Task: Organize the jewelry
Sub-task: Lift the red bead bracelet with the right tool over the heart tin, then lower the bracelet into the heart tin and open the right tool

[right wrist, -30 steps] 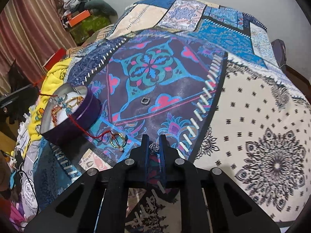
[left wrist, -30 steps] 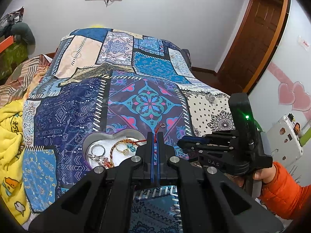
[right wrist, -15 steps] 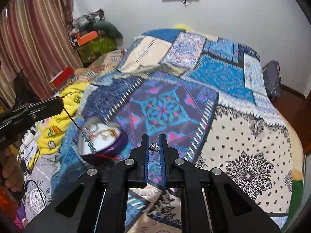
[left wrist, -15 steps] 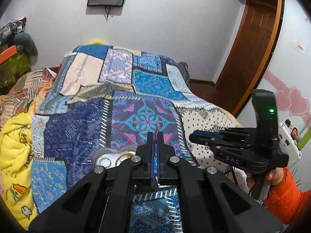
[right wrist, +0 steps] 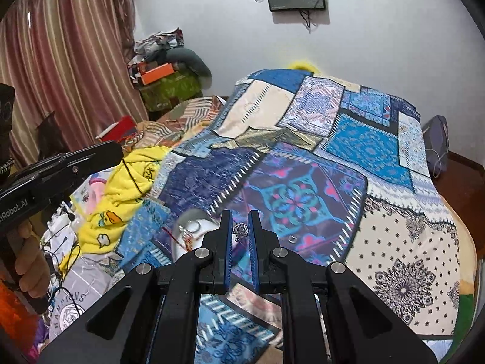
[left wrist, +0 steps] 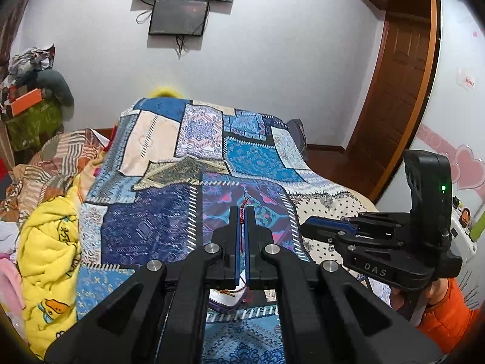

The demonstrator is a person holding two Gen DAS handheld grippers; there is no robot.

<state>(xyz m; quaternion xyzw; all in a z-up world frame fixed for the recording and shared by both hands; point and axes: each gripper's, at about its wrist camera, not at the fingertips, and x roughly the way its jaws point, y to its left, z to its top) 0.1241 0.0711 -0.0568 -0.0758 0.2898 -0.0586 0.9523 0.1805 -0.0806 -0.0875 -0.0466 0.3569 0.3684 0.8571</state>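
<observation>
My left gripper (left wrist: 241,212) is shut on a red braided cord bracelet (left wrist: 242,209), held high above the bed; the cord hangs down between the fingers. My right gripper (right wrist: 241,215) is shut on a small silver ornate ring (right wrist: 240,230), also raised. It shows from the side in the left wrist view (left wrist: 315,227). The heart-shaped purple jewelry box (right wrist: 194,227) with rings and bracelets sits on the quilt below, partly hidden behind my right fingers. Its edge peeks under my left gripper (left wrist: 224,300). A small silver ring (right wrist: 292,239) lies loose on the quilt.
A patchwork quilt (right wrist: 333,151) covers the bed. A yellow duck blanket (left wrist: 48,242) lies at the left edge. Clutter is piled in the corner (right wrist: 163,69). A wooden door (left wrist: 391,100) stands at the right. A screen (left wrist: 178,15) hangs on the wall.
Both grippers have lifted well above the quilt with their pieces. The red cord bracelet has come up off the box; the box now sits lower in both views.
</observation>
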